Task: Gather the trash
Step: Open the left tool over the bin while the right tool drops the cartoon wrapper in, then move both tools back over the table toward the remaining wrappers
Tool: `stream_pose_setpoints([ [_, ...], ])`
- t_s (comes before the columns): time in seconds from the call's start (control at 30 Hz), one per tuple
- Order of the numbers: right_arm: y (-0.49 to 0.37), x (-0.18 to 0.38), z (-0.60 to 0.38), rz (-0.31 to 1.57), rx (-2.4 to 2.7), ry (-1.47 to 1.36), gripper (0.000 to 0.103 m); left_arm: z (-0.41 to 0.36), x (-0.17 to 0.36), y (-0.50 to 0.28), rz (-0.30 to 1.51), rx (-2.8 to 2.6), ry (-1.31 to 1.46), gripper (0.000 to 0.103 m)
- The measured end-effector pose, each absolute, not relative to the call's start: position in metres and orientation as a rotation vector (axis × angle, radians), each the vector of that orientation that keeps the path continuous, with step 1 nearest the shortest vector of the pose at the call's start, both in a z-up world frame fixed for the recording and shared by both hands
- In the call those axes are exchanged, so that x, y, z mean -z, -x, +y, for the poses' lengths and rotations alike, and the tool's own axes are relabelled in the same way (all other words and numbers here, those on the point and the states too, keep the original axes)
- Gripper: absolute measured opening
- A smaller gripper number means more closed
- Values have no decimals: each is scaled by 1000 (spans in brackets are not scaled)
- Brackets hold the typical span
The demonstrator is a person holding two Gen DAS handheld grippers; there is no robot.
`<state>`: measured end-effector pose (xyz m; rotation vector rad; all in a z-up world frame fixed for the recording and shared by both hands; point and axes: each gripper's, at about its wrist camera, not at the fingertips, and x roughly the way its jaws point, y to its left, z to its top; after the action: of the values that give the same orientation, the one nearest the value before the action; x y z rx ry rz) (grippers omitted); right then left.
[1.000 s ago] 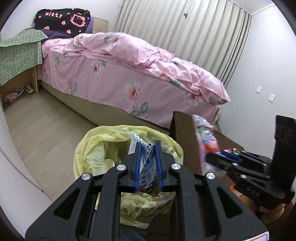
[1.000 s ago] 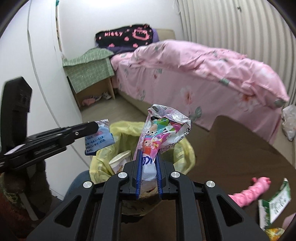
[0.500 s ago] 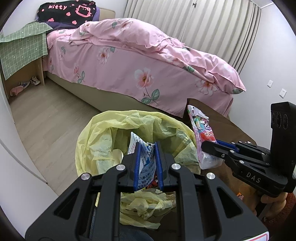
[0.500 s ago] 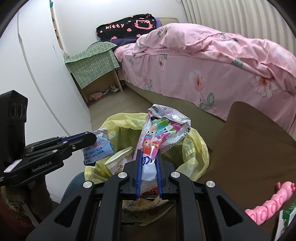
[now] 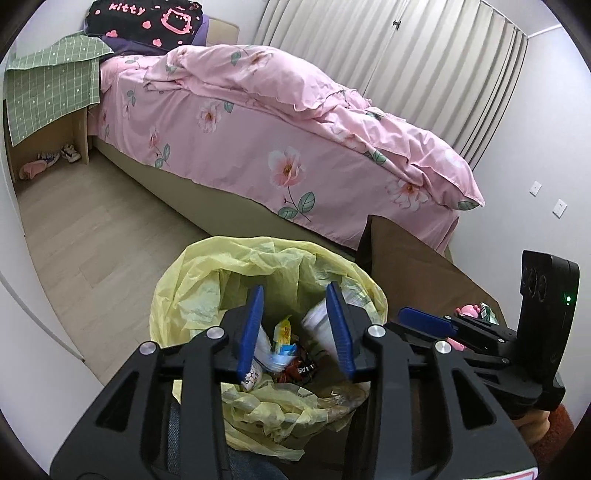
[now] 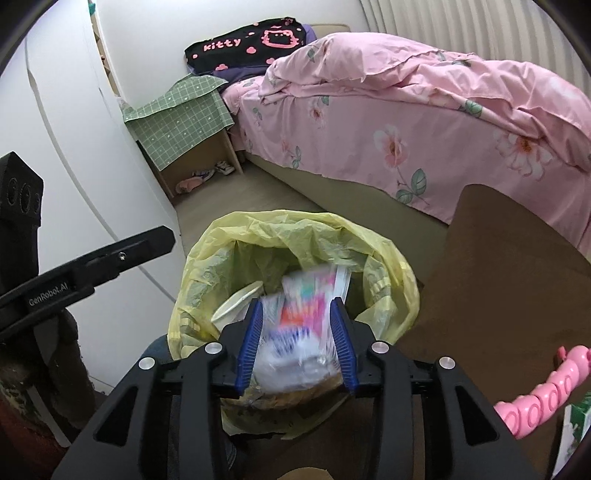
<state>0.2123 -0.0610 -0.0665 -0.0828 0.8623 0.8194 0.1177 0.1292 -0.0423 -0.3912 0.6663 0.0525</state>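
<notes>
Wood-look floor [image 5: 92, 236] runs along my left, past a small wooden nightstand [image 5: 79, 133] draped with a green checked cloth [image 5: 51, 96]; shoes lie beneath it, too small to make out. Behind it, a bed [image 5: 280, 147] with a pink floral duvet and a black "kitty" pillow [image 5: 147, 18] fills the middle, pleated curtains [image 5: 424, 62] behind. A yellow-lined trash bin [image 5: 192, 288] stands on the floor just beside the brown table [image 5: 413, 266]. My left hand-held gripper [image 5: 293, 325] hangs over the bin's mouth, its jaws having just been opening, nothing between them; wrappers lie jumbled in the bin below. My right hand-held gripper [image 6: 297, 339] is likewise released, jaws just opened, with the colourful snack bag [image 6: 303, 314] blurred between the pads, apparently loose over the bin; its print cannot be read. At the far right a pink toy [image 6: 539, 395] lies on the table, partly cut off, and a green-and-white packet [image 6: 576, 432] at the frame edge is mostly hidden.
</notes>
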Motion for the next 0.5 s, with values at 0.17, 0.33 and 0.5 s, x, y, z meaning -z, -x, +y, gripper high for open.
stream_pose_setpoints([
  [0.17,-201,49,-83,820,-794,72,37,127,29,-110,641,-64,390,38],
  [0.33,-174,29,-129,751,-719,83,38,112,18,-104,627,-34,371,40],
  [0.5,-139,20,-192,714,-628,100,38,70,13,-106,622,71,326,41],
])
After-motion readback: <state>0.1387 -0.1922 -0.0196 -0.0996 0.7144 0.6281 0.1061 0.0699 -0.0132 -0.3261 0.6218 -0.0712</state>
